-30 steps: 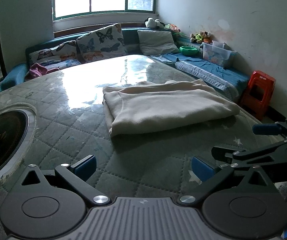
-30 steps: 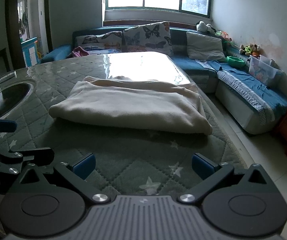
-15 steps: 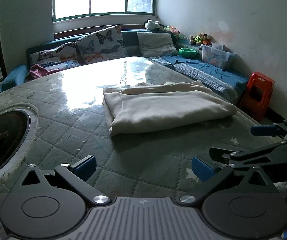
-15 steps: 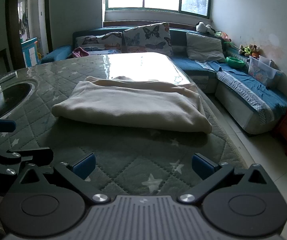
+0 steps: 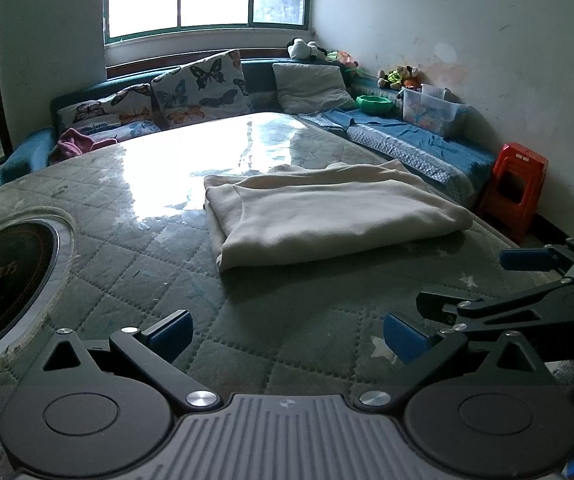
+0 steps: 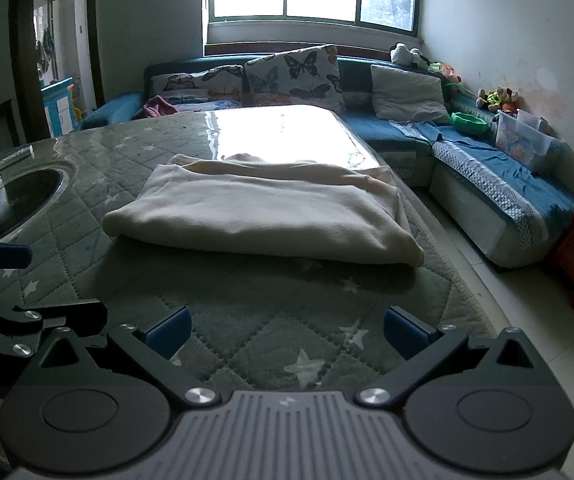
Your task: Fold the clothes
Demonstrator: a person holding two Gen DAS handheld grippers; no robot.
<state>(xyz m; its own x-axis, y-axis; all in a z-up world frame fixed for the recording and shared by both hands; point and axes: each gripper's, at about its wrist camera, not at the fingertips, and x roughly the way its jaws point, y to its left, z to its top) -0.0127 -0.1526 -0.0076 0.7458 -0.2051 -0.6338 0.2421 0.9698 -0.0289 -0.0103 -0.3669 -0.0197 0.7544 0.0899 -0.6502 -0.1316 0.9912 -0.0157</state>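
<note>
Your cream garment (image 5: 327, 216) lies folded flat in the middle of the quilted green table (image 5: 295, 328), nothing touching it. Your left gripper (image 5: 287, 330) hovers near its front edge, jaws spread wide and empty; your right gripper (image 6: 285, 330) likewise, wide and empty.

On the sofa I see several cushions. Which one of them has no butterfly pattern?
The plain grey cushion near the sofa corner, under the stuffed toys. The two cushions to its left both have butterflies.
</note>
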